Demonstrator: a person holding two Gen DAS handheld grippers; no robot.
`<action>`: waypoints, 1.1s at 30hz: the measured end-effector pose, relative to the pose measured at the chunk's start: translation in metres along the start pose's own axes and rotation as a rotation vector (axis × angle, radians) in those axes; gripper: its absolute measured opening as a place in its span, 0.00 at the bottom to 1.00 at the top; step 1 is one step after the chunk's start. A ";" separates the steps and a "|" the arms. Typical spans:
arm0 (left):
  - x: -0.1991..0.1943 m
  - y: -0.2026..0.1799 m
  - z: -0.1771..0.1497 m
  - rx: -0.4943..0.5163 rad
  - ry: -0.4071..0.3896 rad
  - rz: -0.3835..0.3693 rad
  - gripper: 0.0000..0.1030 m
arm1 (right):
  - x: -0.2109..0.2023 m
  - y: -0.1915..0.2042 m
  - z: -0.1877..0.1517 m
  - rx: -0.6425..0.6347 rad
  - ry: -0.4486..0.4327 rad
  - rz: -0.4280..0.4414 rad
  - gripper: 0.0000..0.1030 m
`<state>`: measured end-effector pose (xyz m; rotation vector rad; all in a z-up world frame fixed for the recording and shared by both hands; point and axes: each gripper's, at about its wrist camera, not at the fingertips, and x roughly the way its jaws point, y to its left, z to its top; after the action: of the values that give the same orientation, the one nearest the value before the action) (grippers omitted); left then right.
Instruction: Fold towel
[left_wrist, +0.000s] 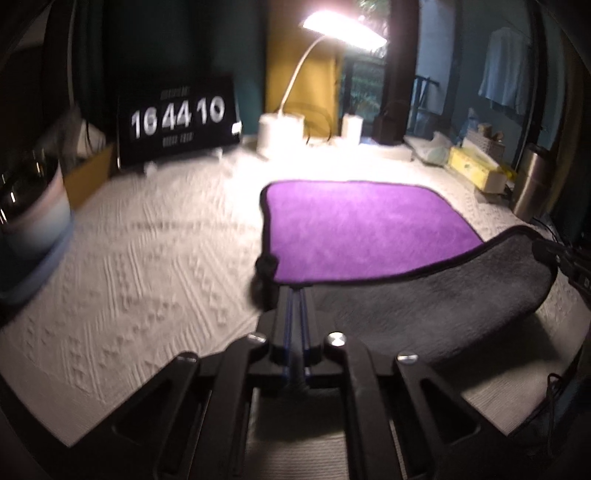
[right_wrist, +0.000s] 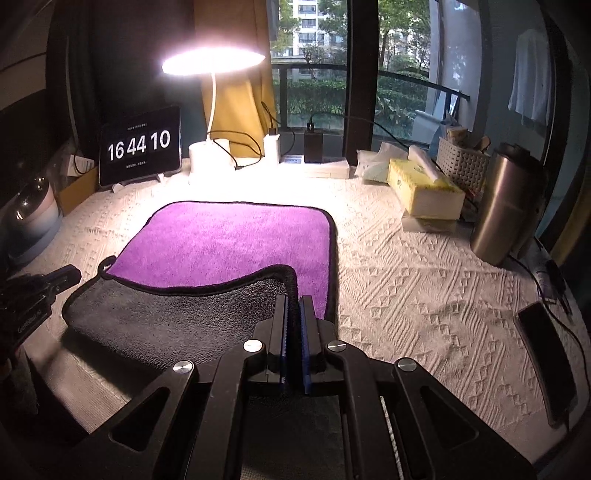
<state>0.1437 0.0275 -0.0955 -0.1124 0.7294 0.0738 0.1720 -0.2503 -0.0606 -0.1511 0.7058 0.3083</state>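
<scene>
- A desk under a bright lamp (right_wrist: 212, 62), by a window with trees outside; a white textured cloth (right_wrist: 406, 288) covers the top, and a clock (right_wrist: 139, 146) reads 16 44 10.
- Along the far right stand a tissue box (right_wrist: 424, 188) and a steel flask (right_wrist: 506, 206); a phone (right_wrist: 546, 358) lies near the right edge.
- The towel (right_wrist: 229, 240) lies in the middle of the cloth, purple side up, its near edge lifted and turned back so the grey underside (right_wrist: 166, 314) shows.
- The right gripper (right_wrist: 293, 301) has its fingers closed to a thin slit on the near right corner of the towel, at the black hem.
- The left gripper (left_wrist: 295, 291) is pinched the same way on the near left corner; the view is blurred, but the hem seems to sit between the pads.
- The towel looks light, soft and plush: it sags in a curve between the two corners, so it will drape, not hold shape.
- I judge the bound hem is the best hold: thicker than the pile and less likely to slip.
- The two corners should travel together, or the fold will skew.
</scene>
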 end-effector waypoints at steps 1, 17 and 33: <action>0.005 0.004 -0.001 -0.005 0.021 0.001 0.07 | 0.001 0.000 -0.002 0.001 0.006 0.000 0.07; 0.032 0.009 -0.004 -0.042 0.110 -0.044 0.14 | 0.009 -0.004 -0.006 0.007 0.030 -0.006 0.07; -0.015 0.001 0.025 0.006 -0.062 -0.074 0.04 | -0.004 -0.002 0.006 0.012 -0.019 -0.016 0.06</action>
<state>0.1488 0.0317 -0.0673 -0.1303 0.6628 0.0047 0.1737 -0.2518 -0.0531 -0.1425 0.6874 0.2899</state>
